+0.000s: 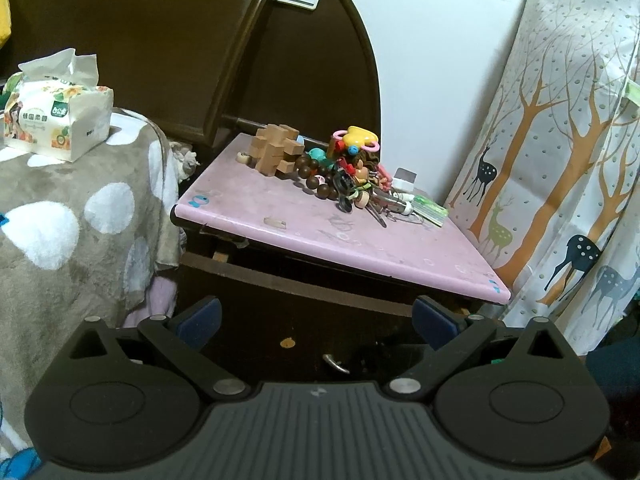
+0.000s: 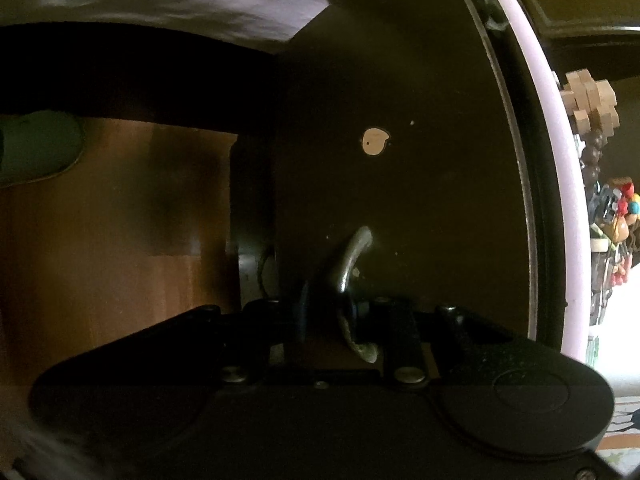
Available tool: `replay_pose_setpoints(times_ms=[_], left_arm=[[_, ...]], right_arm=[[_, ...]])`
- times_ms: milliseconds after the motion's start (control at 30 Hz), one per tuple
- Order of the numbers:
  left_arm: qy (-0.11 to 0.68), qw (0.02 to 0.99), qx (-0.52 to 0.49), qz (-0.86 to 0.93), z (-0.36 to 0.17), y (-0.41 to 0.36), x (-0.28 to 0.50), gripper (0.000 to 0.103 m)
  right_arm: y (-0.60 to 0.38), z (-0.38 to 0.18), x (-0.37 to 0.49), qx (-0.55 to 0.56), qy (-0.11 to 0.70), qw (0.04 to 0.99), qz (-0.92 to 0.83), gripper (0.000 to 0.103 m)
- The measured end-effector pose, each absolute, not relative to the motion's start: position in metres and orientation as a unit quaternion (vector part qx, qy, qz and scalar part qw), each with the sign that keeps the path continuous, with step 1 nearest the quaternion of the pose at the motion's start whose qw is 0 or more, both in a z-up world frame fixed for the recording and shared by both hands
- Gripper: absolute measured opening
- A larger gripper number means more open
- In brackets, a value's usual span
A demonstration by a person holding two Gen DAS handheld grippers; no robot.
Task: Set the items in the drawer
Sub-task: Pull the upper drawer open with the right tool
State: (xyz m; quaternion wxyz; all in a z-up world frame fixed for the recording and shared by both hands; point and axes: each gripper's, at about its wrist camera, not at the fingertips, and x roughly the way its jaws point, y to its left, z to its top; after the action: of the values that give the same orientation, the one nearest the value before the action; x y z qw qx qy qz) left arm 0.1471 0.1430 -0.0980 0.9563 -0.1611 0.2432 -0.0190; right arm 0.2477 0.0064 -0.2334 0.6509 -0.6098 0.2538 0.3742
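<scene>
**Right gripper on the drawer handle, left waiting above**

The left gripper (image 1: 316,318) hangs with its fingers wide apart and empty, facing the nightstand's pink top (image 1: 280,216). There the items lie in one heap: one wooden burr puzzle (image 1: 276,150), one string of dark beads (image 1: 316,180), and a tangle of colourful trinkets (image 1: 356,172) too jumbled to count. The drawer front (image 1: 280,312) sits below, seemingly pulled out a little. The right gripper (image 2: 328,312) is clamped across the single metal handle (image 2: 352,256), whose long axis appears to run straight ahead of the fingers in that rolled view. It is the nearer one; I judge the pull goes back toward the camera.
</scene>
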Motion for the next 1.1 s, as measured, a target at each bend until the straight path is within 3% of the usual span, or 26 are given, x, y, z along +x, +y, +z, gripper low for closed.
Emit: replay_pose_setpoints(times_ms=[867, 1100], left_arm=[[0.244, 0.959, -0.138, -0.027, -0.096, 0.13, 0.14, 0.102], [0.246, 0.96, -0.132, -0.029, -0.096, 0.126, 0.141, 0.102]], right_arm=[[-0.017, -0.226, 0.134, -0.552, 0.268, 0.693, 0.378, 0.021], [-0.019, -0.232, 0.11, -0.564, 0.272, 0.667, 0.404, 0.021]])
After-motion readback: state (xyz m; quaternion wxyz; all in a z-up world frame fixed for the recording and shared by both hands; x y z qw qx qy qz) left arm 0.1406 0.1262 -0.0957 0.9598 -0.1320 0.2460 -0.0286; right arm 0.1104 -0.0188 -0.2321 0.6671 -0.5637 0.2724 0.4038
